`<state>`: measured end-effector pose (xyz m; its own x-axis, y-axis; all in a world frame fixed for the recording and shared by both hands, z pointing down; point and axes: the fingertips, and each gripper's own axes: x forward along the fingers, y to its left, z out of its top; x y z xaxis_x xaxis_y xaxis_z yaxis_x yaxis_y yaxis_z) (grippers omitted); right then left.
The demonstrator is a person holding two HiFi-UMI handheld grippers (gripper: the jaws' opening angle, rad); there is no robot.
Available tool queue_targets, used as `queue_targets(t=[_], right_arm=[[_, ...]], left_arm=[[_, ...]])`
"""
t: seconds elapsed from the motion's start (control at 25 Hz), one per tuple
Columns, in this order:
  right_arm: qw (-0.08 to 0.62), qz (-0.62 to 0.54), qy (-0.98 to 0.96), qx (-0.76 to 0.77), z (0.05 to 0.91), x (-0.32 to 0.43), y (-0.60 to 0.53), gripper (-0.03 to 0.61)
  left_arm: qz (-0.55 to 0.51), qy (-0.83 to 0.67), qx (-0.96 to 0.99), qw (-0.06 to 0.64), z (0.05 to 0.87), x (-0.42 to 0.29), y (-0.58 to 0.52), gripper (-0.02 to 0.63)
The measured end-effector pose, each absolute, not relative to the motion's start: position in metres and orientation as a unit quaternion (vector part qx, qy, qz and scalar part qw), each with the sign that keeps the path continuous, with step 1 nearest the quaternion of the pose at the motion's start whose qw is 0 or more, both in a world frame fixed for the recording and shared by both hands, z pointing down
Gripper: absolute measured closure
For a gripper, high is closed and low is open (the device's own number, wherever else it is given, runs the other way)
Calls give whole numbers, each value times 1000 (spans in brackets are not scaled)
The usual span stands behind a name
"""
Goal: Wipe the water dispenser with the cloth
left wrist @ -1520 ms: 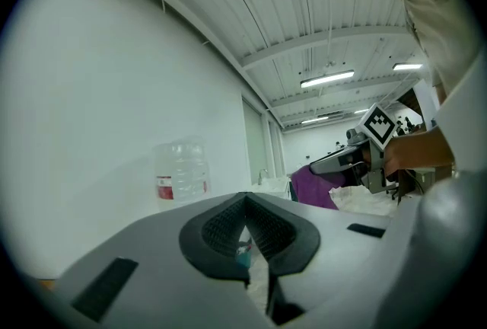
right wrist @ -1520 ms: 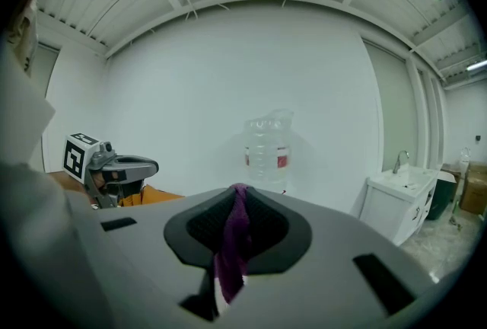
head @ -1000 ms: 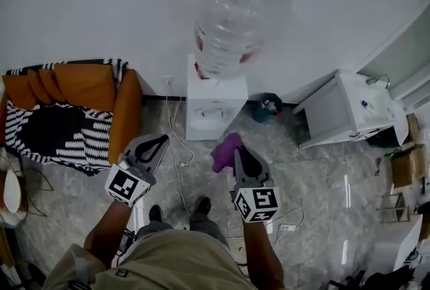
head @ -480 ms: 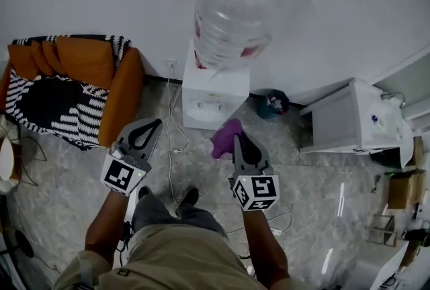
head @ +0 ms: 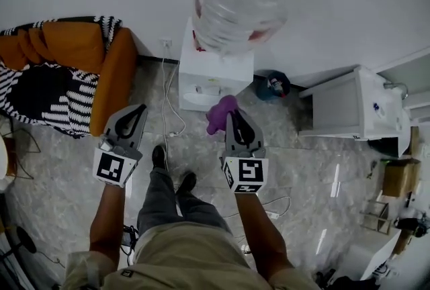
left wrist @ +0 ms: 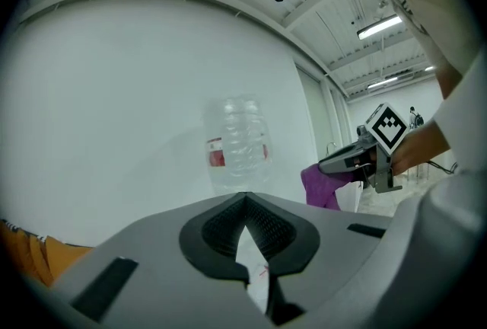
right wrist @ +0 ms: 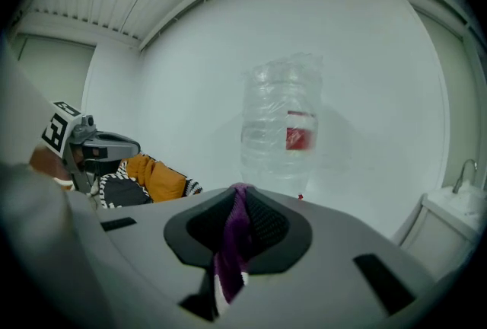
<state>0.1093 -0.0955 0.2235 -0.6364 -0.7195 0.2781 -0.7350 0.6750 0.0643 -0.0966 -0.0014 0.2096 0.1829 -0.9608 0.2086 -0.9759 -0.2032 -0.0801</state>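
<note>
My right tool (head: 232, 115) was clamped on the purple cloth (head: 219, 114), w/ the cloth bunched at its tips. It was held up just in front of the white water dispenser (head: 213, 74); couldn't tell if the cloth touched it. Left tool (head: 137, 111) had jaws together, nothing b/w them, held off to the left of the dispenser, nr the orange armchair (head: 111, 64). A clear bottle (head: 235, 0) sat on top of the dispenser.
</note>
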Motion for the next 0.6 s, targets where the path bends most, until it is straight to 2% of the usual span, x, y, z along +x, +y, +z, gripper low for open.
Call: queue_targets(t=[0.6], right_arm=[[185,-3,-886,424,353,24,-167,528]], left_arm=[[144,-623,767,57,314,-122,-56,598]])
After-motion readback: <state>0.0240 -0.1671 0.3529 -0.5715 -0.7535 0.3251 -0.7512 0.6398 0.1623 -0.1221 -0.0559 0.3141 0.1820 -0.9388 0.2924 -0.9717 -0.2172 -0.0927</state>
